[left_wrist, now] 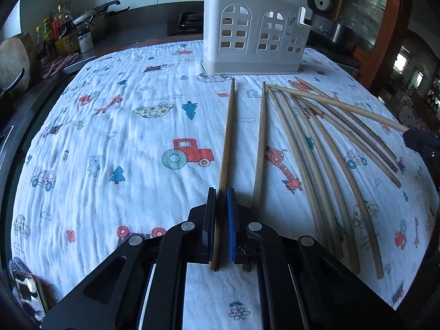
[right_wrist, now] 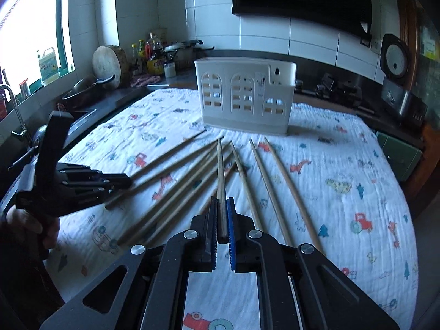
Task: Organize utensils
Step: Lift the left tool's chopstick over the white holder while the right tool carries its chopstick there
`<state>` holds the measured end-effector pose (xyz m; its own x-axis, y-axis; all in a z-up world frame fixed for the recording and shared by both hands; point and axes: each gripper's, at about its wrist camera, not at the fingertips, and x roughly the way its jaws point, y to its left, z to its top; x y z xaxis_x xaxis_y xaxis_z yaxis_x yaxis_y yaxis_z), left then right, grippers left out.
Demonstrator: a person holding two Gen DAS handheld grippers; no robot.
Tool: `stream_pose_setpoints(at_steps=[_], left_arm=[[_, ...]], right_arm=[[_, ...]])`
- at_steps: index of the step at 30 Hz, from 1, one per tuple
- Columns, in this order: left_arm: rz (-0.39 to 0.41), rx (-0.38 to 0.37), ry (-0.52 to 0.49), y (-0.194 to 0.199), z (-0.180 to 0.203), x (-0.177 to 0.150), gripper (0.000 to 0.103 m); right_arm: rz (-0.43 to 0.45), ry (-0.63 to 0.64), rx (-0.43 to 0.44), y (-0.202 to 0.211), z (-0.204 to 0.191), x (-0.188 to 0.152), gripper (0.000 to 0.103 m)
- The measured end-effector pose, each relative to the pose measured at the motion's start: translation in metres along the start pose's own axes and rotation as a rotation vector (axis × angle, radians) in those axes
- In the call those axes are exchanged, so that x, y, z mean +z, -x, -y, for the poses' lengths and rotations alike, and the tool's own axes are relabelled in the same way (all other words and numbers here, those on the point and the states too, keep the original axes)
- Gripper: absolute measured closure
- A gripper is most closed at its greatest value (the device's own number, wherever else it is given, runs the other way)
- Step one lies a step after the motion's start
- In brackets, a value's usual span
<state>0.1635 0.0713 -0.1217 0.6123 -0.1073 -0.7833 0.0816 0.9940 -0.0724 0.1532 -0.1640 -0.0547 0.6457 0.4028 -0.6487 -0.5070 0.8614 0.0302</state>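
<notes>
My left gripper (left_wrist: 221, 192) is shut on a wooden chopstick (left_wrist: 227, 137) that lies low over the patterned cloth (left_wrist: 123, 137) and points at the white utensil holder (left_wrist: 253, 35). Another chopstick (left_wrist: 260, 143) lies just right of it, and several more (left_wrist: 316, 148) fan out further right. In the right wrist view my right gripper (right_wrist: 222, 202) is shut on a darker chopstick (right_wrist: 220, 170), lifted above the loose chopsticks (right_wrist: 264, 176). The holder (right_wrist: 244, 96) stands upright behind them. The left gripper (right_wrist: 128, 183) shows at the left, the right gripper (left_wrist: 409, 133) at the far right edge.
A phone (left_wrist: 27, 288) lies at the cloth's near left corner. Bottles (left_wrist: 63, 33), a round chopping board (right_wrist: 108, 64) and a wok (right_wrist: 85, 86) crowd the counter on the left, beside a tap (right_wrist: 13, 104). A rice cooker (right_wrist: 396, 60) stands at the right.
</notes>
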Motion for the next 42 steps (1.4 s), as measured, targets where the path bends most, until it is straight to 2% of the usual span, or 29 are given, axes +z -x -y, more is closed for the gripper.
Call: stream_pose_setpoints(at_steps=[3, 13, 18, 25, 30, 35, 42], left_arm=[[0.014, 0.018, -0.006, 0.007, 0.005, 0.002, 0.098], [0.14, -0.038, -0.003, 0.068, 0.01, 0.029, 0.098], [0.164, -0.076, 0.009, 0.085, 0.007, 0.049, 0.098], [0.18, -0.05, -0.069, 0.102, 0.017, 0.09, 0.098], [0.209, -0.049, -0.12, 0.12, 0.026, 0.124, 0.098], [0.279, -0.056, -0.156, 0.15, 0.034, 0.163, 0.098], [0.417, -0.032, -0.166, 0.188, 0.039, 0.22, 0.098]], right_arm=[[0.02, 0.004, -0.001, 0.008, -0.002, 0.009, 0.096], [0.086, 0.026, -0.004, 0.033, -0.002, 0.046, 0.096], [0.09, 0.045, 0.011, 0.039, -0.001, 0.069, 0.096], [0.079, 0.04, 0.042, 0.045, 0.015, 0.121, 0.096], [0.088, 0.022, 0.022, 0.05, 0.036, 0.162, 0.096], [0.107, 0.021, -0.021, 0.05, 0.051, 0.2, 0.096], [0.139, 0.008, -0.075, 0.04, 0.069, 0.243, 0.096]])
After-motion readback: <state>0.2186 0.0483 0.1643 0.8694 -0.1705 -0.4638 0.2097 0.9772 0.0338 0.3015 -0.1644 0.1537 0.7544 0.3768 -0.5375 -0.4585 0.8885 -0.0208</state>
